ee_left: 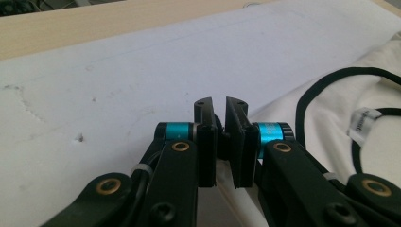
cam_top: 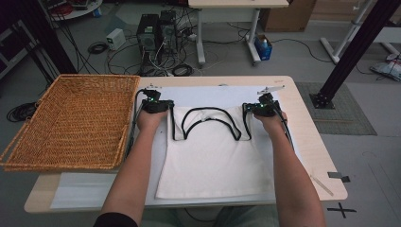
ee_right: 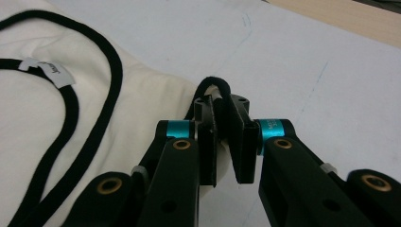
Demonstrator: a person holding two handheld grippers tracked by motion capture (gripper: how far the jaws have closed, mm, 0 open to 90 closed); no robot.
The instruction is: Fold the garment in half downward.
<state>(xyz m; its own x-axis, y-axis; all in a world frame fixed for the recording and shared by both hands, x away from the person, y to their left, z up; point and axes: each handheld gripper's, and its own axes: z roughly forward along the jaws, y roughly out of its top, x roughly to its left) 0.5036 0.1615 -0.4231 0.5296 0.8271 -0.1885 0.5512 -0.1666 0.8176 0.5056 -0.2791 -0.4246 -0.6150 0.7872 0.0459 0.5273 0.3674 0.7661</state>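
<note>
- A cream-white sleeveless cotton top with black-trimmed neckline and armholes (cam_top: 213, 156) lies flat on a white paper sheet (cam_top: 208, 95) that covers the middle of a pale wooden table with rounded corners (cam_top: 309, 142); its hem points toward the person, its straps toward the far edge.
- The fabric looks soft and matte, with faint creases; the black binding (ee_left: 326, 78) curves in smooth loops, and a small white label (ee_right: 56, 73) sits inside the neck.
- The left gripper (ee_left: 218, 106), black with turquoise rings and brass-coloured pivots, has its jaws drawn nearly together at the top's left shoulder; a sliver of pale cloth seems to lie between them, though the grip itself is hard to make out.
- The right gripper (ee_right: 221, 101) is clamped on the right shoulder strap, and a loop of black trim arches above the pads.
- In the high view the left gripper (cam_top: 153, 103) and right gripper (cam_top: 263, 107) sit at the two upper corners of the top, well apart.
- A large rectangular woven wicker tray (cam_top: 78, 120), coarse and honey-coloured, rests at the table's left end, just beside the sheet.
- Beyond the table, a grey floor carries tangled cables, black computer towers (cam_top: 156, 30) and a white desk's legs (cam_top: 227, 33).
</note>
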